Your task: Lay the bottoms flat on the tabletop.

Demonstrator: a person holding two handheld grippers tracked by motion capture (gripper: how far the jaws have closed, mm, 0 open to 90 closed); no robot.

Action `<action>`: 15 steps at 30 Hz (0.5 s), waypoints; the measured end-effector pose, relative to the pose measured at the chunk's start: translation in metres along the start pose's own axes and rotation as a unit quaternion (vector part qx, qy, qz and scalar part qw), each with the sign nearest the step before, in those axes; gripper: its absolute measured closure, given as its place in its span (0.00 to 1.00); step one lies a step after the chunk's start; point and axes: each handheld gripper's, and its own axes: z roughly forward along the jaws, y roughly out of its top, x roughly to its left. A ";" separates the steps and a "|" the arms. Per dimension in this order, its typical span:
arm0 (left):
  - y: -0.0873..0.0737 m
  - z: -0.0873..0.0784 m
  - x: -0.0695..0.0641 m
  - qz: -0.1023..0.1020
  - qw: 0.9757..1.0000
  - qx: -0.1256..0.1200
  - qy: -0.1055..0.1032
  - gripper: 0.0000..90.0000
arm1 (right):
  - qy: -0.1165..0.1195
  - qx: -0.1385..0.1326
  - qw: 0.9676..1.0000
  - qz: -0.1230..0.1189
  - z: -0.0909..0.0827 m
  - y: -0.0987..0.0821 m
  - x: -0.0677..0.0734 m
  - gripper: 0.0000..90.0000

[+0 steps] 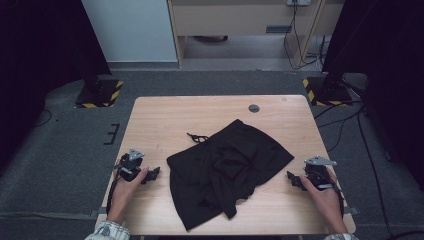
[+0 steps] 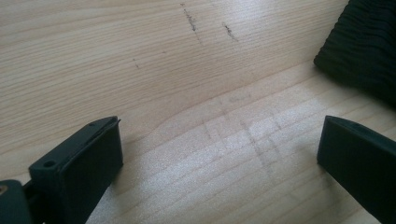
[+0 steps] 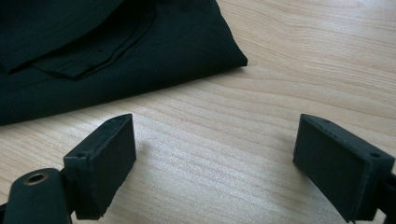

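The black shorts (image 1: 227,170) lay crumpled in the middle of the table (image 1: 160,112), between the two pairs of tongs, their long axis running on a slant from the near-left corner up toward the far right. A loose drawstring (image 1: 197,137) curled out on the bare wood just beyond their far-left edge.

The left tongs (image 1: 152,174) sat low at the near-left of the table, pointing inward at the cloth's left edge, which lay just beside their tips. In the left gripper view that same edge (image 2: 362,49) showed up and to the right of the spread jaws, with nothing between them but wood.

The right tongs (image 1: 292,178) mirrored them on the near-right, pointing inward too. In the right gripper view a folded corner of the garment (image 3: 140,51) lay ahead and to the left, near but apart from the jaws, which stood wide and held nothing.

Both hands rested low on the table, wrists roughly level. By my reckoning the left pair sat slightly nearer the cloth, and each would need only a short reach inward to take an edge.
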 end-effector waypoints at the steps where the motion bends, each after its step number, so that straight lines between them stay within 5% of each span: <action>1: 0.001 -0.001 -0.001 0.001 1.000 0.002 0.001 0.02 | -0.001 0.001 1.000 0.004 0.000 0.000 0.001 0.14; 5: 0.003 -0.010 -0.011 0.005 1.000 0.007 0.004 0.09 | -0.005 0.000 1.000 0.005 0.002 0.002 0.003 0.15; 10: 0.007 -0.028 -0.034 0.024 1.000 -0.020 -0.001 0.11 | 0.023 -0.031 0.999 -0.019 0.002 0.013 0.017 0.41; 13: 0.007 -0.040 -0.054 0.034 0.999 -0.032 -0.019 0.12 | 0.040 -0.047 0.997 -0.036 0.004 0.021 0.028 0.48; 15: 0.002 -0.046 -0.070 0.043 0.997 -0.030 -0.053 0.17 | 0.054 -0.067 0.995 -0.054 0.008 0.035 0.045 0.60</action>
